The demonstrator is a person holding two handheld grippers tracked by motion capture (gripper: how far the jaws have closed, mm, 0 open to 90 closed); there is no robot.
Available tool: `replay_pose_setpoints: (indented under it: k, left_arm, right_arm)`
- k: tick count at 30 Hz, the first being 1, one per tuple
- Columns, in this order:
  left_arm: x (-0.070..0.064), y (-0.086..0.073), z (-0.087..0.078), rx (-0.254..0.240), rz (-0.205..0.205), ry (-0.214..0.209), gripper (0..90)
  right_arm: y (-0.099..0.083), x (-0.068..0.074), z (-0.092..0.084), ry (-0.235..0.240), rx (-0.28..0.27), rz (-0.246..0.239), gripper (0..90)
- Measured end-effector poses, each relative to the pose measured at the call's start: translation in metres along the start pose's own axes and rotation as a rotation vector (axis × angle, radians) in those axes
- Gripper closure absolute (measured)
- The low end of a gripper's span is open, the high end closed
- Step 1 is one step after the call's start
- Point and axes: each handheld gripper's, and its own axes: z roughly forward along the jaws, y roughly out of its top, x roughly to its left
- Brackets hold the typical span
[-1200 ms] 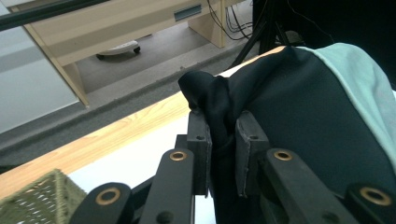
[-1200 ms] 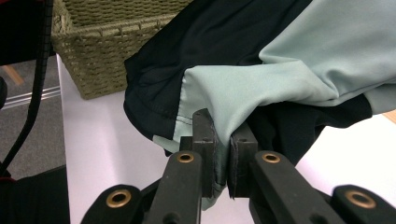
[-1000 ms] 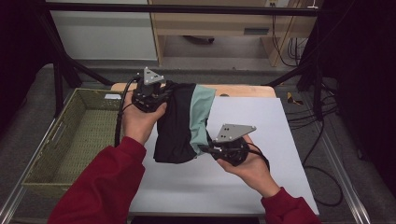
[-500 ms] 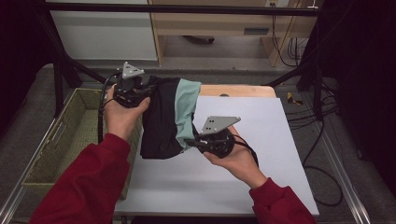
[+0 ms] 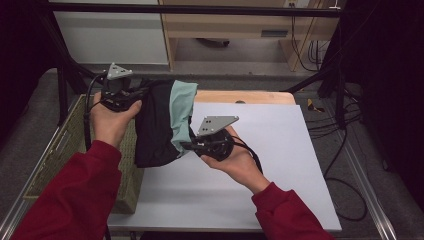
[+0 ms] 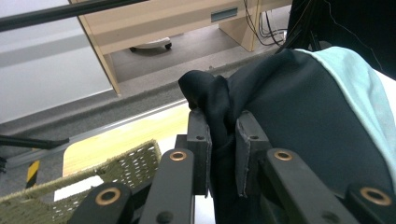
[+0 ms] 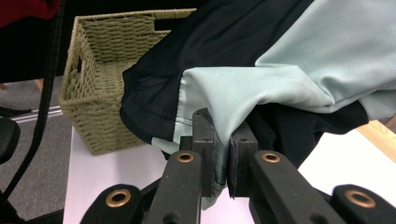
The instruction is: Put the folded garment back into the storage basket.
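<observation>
A folded black and pale green garment [image 5: 160, 122] hangs in the air between both grippers, at the table's left edge beside the basket. My left gripper [image 5: 131, 95] is shut on a bunch of its black cloth [image 6: 223, 130], high at the far left. My right gripper [image 5: 186, 145] is shut on the pale green hem [image 7: 223, 140], lower and nearer the person. The garment [image 7: 280, 60] drapes above the right jaws, and its black part [image 6: 308, 116] bulges to the right of the left jaws.
A woven basket [image 5: 65, 145] stands at the left of the table, its rim [image 7: 102, 60] close to the hanging cloth. The white table top [image 5: 260, 150] lies to the right. A wooden strip [image 5: 240, 96] runs along the far edge. Cables [image 5: 345, 120] trail at the right.
Both hands have carried the garment leftward, from over the table's middle toward the basket. Both grips are unchanged.
</observation>
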Motion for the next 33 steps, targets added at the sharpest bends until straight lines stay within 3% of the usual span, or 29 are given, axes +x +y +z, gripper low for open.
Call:
replay_pose_setpoints:
  k: [15,19,33]
  left_arm:
    - [0.048,-0.018,-0.012,0.038,-0.045,0.023,78.5]
    - [0.06,-0.024,-0.015,0.056,-0.063,0.025,78.6]
    - [0.085,-0.034,-0.021,0.074,-0.075,0.05,78.5]
  right_arm:
    - [0.02,0.009,0.042,0.037,-0.003,-0.019,84.4]
    - [0.025,0.01,0.055,0.052,0.0,0.001,84.5]
    - [0.039,0.018,0.083,0.069,0.016,-0.017,84.4]
